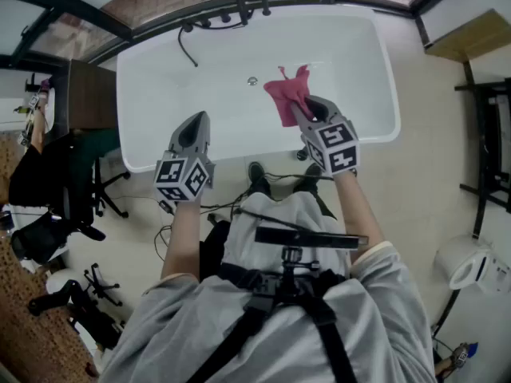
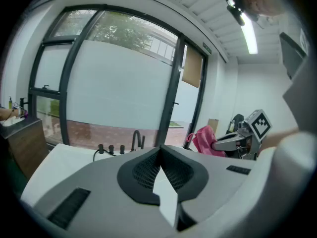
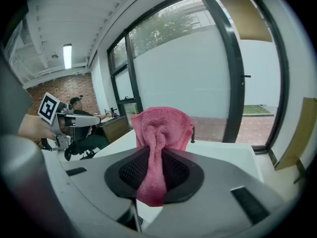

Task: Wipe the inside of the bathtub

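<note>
**One cloth, one tub, two grippers**

A single pink cloth (image 1: 287, 92) was clamped in the right gripper (image 1: 309, 108), over the inside of the one white bathtub (image 1: 215, 94). The left gripper (image 1: 196, 120), jaws closed on nothing, hovered at the tub's near rim. Both grippers hid parts of that rim.
</note>
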Demonstrator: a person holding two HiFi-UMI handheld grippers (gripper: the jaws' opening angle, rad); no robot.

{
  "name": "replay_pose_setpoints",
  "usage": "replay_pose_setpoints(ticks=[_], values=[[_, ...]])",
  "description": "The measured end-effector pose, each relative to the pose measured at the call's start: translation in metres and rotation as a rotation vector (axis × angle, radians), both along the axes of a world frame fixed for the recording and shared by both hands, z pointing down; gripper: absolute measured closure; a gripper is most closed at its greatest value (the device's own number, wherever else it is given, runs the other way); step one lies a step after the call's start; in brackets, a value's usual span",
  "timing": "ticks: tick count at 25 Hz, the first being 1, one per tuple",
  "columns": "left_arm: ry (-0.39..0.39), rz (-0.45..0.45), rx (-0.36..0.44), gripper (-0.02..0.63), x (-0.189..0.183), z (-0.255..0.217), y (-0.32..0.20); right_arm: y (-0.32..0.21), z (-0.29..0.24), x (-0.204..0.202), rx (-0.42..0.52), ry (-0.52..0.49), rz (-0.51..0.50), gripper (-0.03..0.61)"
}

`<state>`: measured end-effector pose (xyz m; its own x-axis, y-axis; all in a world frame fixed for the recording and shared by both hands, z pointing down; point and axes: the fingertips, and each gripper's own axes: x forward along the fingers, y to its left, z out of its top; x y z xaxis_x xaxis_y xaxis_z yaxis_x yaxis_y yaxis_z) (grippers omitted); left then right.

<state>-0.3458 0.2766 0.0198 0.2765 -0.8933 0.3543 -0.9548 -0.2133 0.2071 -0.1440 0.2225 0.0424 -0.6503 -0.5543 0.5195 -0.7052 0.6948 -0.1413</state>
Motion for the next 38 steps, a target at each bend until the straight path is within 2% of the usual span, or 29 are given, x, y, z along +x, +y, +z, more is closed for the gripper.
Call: replay_pose_setpoints(ticks=[12,17,22,28,34,38], values=[[-0.028,0.292,-0.013,0.609,0.17,0.011,-0.039,-0.003,0.024,0.178,-0.059,0.01,0.266,0.503],[-0.038,0.333,-0.033,0.609,0.22,0.016,-0.046,0.0,0.032,0.239,-0.073,-0.001,0.325,0.503],[-0.069,0.351,-0.036,0.609,0.267,0.015,-0.058,-0.02,0.042,0.291,-0.07,-0.015,0.351,0.503],[-0.1,0.385,-0.021,0.609,0.282,0.012,-0.071,-0.048,0.063,0.295,-0.054,0.066,0.311,0.503],[-0.132,0.437,-0.039,0.609,0.266,0.031,-0.099,-0.08,0.079,0.288,-0.06,0.174,0.321,0.503],[-0.131,0.434,-0.034,0.609,0.246,0.038,-0.117,-0.108,0.084,0.276,-0.041,0.256,0.303,0.503]])
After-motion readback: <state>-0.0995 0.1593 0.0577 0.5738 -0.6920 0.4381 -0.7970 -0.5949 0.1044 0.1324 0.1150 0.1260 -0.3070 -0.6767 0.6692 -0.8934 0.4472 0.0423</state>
